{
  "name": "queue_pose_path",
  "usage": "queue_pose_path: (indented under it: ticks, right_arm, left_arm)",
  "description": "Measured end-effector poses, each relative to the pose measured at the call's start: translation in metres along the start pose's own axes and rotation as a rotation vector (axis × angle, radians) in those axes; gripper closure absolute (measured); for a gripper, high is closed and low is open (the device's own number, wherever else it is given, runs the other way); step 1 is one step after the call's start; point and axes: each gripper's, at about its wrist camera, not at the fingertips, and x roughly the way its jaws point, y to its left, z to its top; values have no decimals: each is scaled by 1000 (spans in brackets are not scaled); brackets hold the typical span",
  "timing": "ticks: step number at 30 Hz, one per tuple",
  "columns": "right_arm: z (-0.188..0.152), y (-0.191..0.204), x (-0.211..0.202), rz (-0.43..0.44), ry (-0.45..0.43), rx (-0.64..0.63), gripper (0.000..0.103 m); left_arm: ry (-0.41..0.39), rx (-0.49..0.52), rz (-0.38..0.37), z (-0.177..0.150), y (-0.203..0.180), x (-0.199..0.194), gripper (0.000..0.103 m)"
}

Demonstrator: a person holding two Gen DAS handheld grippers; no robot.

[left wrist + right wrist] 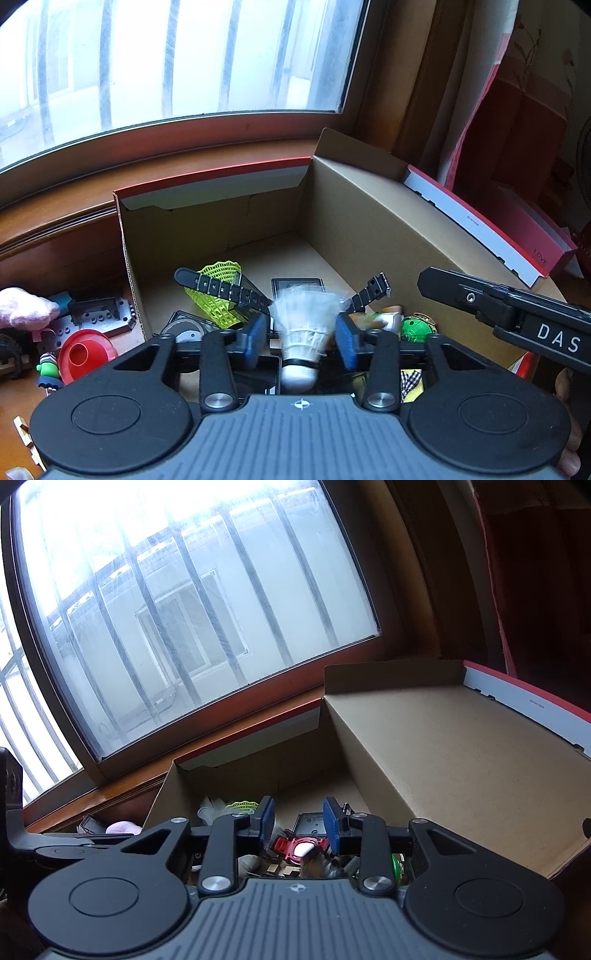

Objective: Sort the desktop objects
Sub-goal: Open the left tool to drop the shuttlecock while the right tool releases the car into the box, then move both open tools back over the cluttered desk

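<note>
An open cardboard box [369,221] with red outer walls sits below the window. My left gripper [300,325] hangs over its near end, pads apart. A white feather shuttlecock [301,347], blurred, stands cork-down between the pads with a thin gap on each side. My right gripper [298,821] is over the same box [461,757], and one of its fingers [454,295] shows at the right. A red and white thing [297,847] shows at the lower ends of its pads; whether they press on it is unclear. A yellow-green mesh shuttlecock [218,295] and a black watch strap [207,284] lie inside.
Left of the box on the wooden desk lie a red funnel-shaped cup [85,350], a black studded plate [99,314], a pink plush [26,306] and a small figure [48,369]. A green round toy [413,328] lies in the box. The window sill runs behind.
</note>
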Motion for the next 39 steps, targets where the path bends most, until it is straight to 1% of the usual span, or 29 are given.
queue_pose_path:
  ticks: [3,8,14,16,20,21,24,25,28,32,39]
  right_arm:
    - [0,0,0,2,1,0,70]
    - [-1,0,-2,1,-4,0,69]
    - [-3,1,-8,-5,-12,0,64]
    - [-4,2,-11,-9,-18,3,58]
    - [-7,1,-19,-14,-34,14,50]
    - [-8,1,-21,-16,-37,17,46]
    - [-9,4,-24,-14,-43,21,37]
    - [-10,6,-24,-7,-46,22,33]
    - [-12,17,-22,22,-49,34,27]
    - [-18,45,-14,63,-30,25,25]
    - [-36,117,0,122,3,-62,22]
  left_arm:
    - [-5,2,1,0,0,-1,51]
    - [-14,3,-4,0,-1,-5,48]
    - [-20,6,-15,-2,-2,-11,44]
    - [-28,11,-15,-3,-3,-14,41]
    - [-55,15,-2,-6,-4,-27,33]
    - [-65,12,3,-8,-3,-31,29]
    - [-95,2,27,-13,4,-46,25]
    - [-101,-4,41,-15,9,-52,24]
    - [-117,-23,83,-23,25,-69,21]
    - [-138,-75,146,-35,60,-96,18]
    - [-152,-187,271,-66,137,-144,16]
